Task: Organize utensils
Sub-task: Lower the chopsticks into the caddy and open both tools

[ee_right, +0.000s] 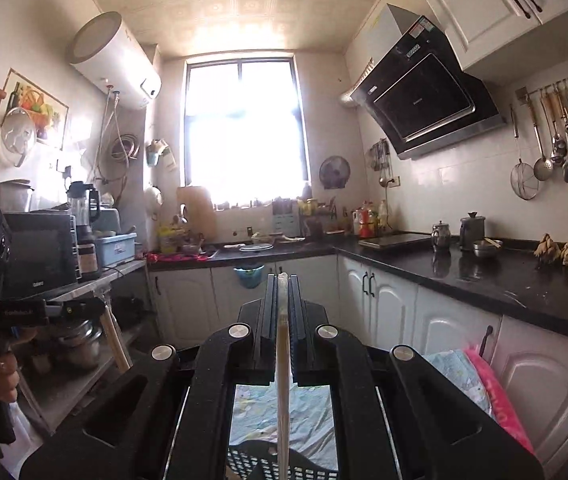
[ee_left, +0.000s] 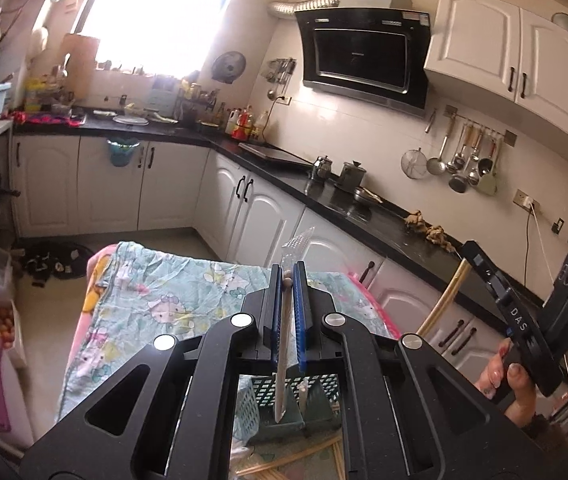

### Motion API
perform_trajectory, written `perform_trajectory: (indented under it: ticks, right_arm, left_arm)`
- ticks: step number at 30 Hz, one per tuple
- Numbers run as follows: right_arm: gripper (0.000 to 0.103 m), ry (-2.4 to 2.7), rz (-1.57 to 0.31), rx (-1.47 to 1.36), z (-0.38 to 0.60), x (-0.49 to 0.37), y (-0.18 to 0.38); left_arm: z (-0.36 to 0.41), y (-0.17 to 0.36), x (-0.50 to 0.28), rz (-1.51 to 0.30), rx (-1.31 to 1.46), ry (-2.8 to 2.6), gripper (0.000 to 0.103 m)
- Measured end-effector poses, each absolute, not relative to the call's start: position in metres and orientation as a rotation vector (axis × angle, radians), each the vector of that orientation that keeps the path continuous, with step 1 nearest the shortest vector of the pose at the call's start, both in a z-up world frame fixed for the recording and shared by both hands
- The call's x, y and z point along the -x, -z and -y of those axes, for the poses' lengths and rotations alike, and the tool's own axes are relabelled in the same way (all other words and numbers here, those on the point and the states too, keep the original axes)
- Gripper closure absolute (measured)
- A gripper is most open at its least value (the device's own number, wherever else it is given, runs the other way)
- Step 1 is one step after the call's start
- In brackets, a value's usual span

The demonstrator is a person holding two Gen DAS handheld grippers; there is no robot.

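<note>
Gripping chopsticks: left hand-held gripper (ee_left: pixel 287 276), right hand-held gripper (ee_right: pixel 283 280).

Left tongs (ee_left: pixel 288 280) clamped; right tongs (ee_right: pixel 283 284) clamped

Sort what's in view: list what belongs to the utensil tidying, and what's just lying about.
Job: left gripper shut on chopstick; right gripper shut on chopstick; green basket.
Lying about: kettle, range hood, hanging ladles.

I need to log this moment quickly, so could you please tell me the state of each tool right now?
Left tool: closed on a wooden chopstick and a clear plastic utensil.
Right tool: closed on a chopstick.
</note>
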State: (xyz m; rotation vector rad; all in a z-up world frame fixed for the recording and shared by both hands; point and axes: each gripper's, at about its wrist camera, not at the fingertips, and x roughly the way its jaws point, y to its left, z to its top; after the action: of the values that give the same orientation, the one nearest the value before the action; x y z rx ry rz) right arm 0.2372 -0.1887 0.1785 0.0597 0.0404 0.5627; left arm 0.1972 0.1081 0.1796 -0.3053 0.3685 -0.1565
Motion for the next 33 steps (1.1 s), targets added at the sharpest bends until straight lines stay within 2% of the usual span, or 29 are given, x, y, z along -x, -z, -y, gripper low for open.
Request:
perform_trajectory:
  ticks: [19, 30, 31, 33]
  right_arm:
    - [0.098, -0.515, -0.056, 0.01, 0.172, -0.262, -0.119]
    - [0.096, -0.498, -0.2, 0.007, 0.167, -0.269, -0.086]
    - [0.096, -0.499, -0.213, 0.005, 0.167, -0.269, -0.084]
    - [0.079, -0.498, -0.235, 0.002, 0.167, -0.267, -0.082]
  left_arm:
    - [-0.082, -0.113, -0.23, -0.415, 0.292, 0.138, 0.1]
    - [-0.069, -0.085, -0.233, -0.472, 0.265, 0.138, 0.099]
    - [-0.069, -0.083, -0.233, -0.477, 0.265, 0.137, 0.095]
    - [-0.069, -0.081, -0.231, -0.481, 0.264, 0.136, 0.084]
